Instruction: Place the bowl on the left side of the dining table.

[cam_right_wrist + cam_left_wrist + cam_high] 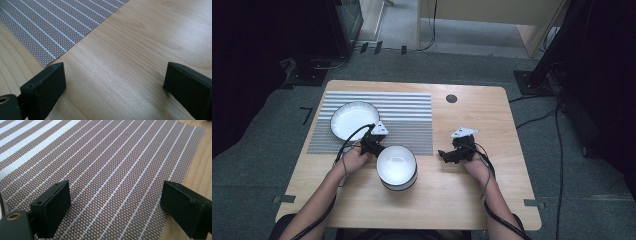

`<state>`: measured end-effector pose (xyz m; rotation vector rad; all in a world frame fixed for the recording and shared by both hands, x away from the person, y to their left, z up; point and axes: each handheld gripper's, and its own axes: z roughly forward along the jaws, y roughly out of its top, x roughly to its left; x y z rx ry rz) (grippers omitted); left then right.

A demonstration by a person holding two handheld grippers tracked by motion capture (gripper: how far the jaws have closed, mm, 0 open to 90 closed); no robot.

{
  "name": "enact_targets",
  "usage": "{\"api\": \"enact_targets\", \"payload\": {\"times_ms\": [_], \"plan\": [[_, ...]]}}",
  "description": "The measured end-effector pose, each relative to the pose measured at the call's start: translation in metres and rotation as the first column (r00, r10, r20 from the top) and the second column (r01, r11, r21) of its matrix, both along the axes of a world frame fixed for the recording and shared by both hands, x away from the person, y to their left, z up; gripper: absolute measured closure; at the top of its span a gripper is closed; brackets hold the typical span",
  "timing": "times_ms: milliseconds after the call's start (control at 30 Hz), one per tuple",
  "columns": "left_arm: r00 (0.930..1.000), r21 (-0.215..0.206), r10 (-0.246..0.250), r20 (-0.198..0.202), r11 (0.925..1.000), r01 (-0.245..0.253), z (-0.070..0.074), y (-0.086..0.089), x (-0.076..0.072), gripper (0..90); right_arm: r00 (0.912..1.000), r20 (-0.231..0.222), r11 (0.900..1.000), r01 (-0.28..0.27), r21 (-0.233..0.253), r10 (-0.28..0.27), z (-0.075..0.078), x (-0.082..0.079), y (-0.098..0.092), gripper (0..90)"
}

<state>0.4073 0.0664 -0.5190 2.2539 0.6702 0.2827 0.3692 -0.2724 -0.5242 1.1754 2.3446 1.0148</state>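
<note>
A white plate (352, 119) lies on the left part of a brown striped placemat (404, 117). A white bowl (396, 165) with a dark outer wall stands on the wood just in front of the mat. My left gripper (373, 144) sits between plate and bowl, at the bowl's left rim. In the left gripper view it (116, 195) is open over the placemat (112, 157) with nothing between its jaws. My right gripper (447, 155) rests to the right of the bowl. The right gripper view has it (113, 75) open over bare wood near the mat's corner (50, 32).
The wooden table (472, 195) has a round dark hole (451, 98) at its back right. Bare wood (140, 37) stretches right of the mat and along the front edge. Cables trail from both grippers along the forearms. Dark stands and cables are on the floor around the table.
</note>
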Motion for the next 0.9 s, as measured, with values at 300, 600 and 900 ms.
{"api": "enact_targets", "payload": {"times_ms": [300,600,900], "plan": [[1.0000,-0.001,0.001,0.000,1.0000,-0.001,-0.0001,-0.0006,-0.0001,8.8,1.0000,-0.005,1.000,-0.005,-0.001,0.005,0.0000,0.0007,-0.0003,2.4],[0.9969,0.001,0.079,-0.001,0.9969,-0.079,0.0000,-0.0072,-0.0039,8.4,1.0000,-0.005,1.000,0.001,-0.003,-0.001,0.0000,0.0008,-0.0008,2.4],[0.9969,0.000,0.078,-0.001,0.9969,-0.078,-0.0001,-0.0071,-0.0037,8.5,1.0000,-0.006,1.000,0.007,0.013,-0.007,0.0000,0.0025,-0.0038,2.4]]}}
